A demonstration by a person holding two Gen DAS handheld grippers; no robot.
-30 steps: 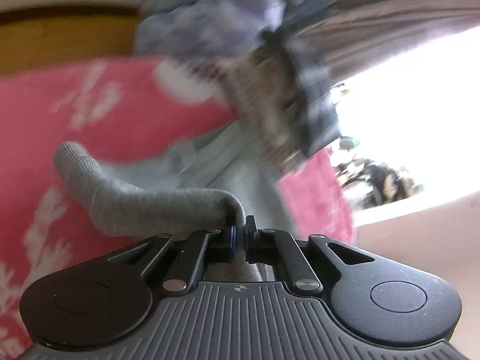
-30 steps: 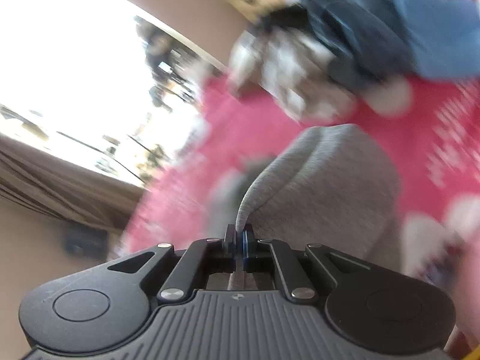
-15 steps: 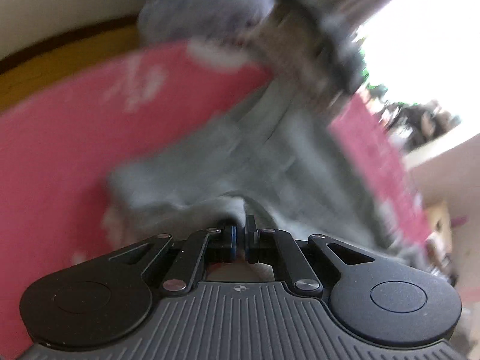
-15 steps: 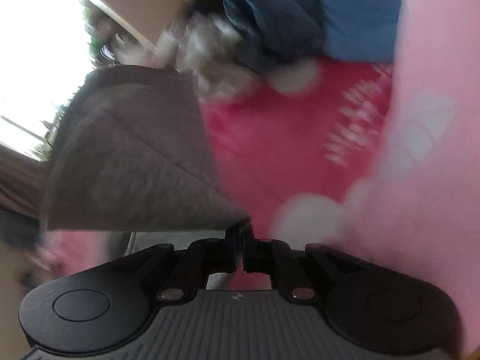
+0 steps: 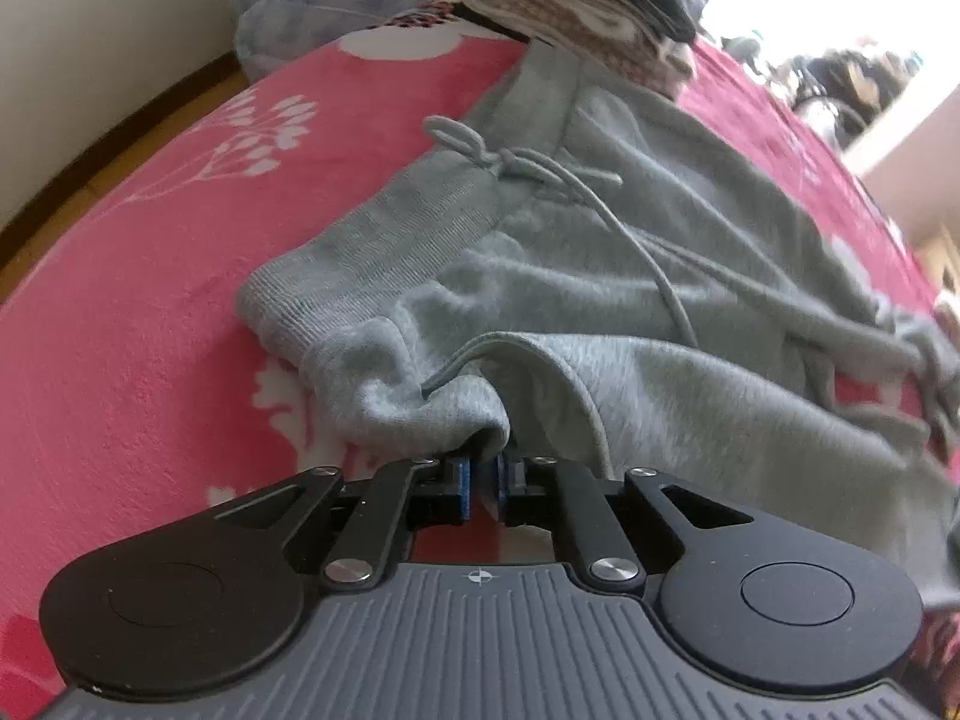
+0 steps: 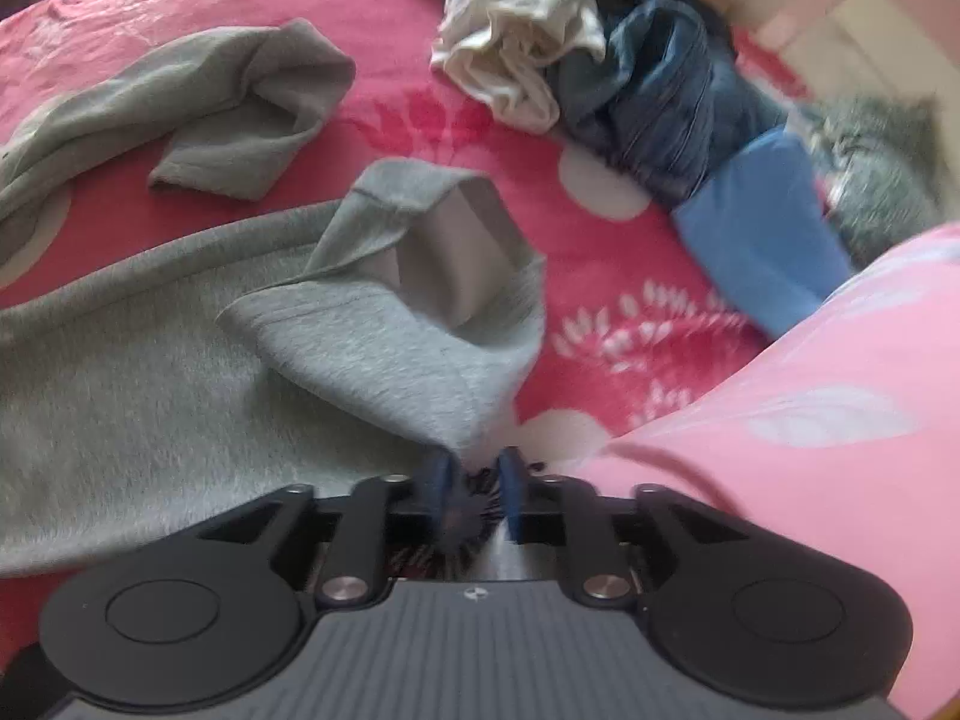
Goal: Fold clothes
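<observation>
A: Where is the grey sweatshirt point(image 5: 630, 276)?

B: Spread across the pink flowered bedspread point(image 5: 138, 312), filling the middle and right of the left wrist view. Its ribbed hem runs from the centre left up toward the top, and a knotted drawstring point(image 5: 510, 165) lies on it in the upper middle.

A: And the left gripper point(image 5: 483, 468)?

B: At the bottom centre. Its blue pads are nearly together, with only a narrow slit between them, and a bunched grey edge of the sweatshirt sits right at their tips. It looks pinched there, though the contact itself is partly hidden by the fold.

A: The right gripper point(image 6: 477, 474)?

B: Also bottom centre in its own view. Its pads stand a little apart, wider than the left pair, and a grey point of the hood point(image 6: 420, 300) hangs down into the gap. I cannot tell whether the pads press on it; that part is blurred.

A: What else is on the bed?

B: A grey sleeve point(image 6: 240, 102) lies folded over itself in the upper left of the right wrist view. At the upper right is a heap: a white garment point(image 6: 516, 54), dark blue denim point(image 6: 666, 96) and a light blue piece point(image 6: 762, 228) beside it. A paler pink cloth point(image 6: 840, 420) fills the lower right. In the left wrist view a folded stack point(image 5: 576, 0) sits at the top, touching the sweatshirt's far end.
</observation>
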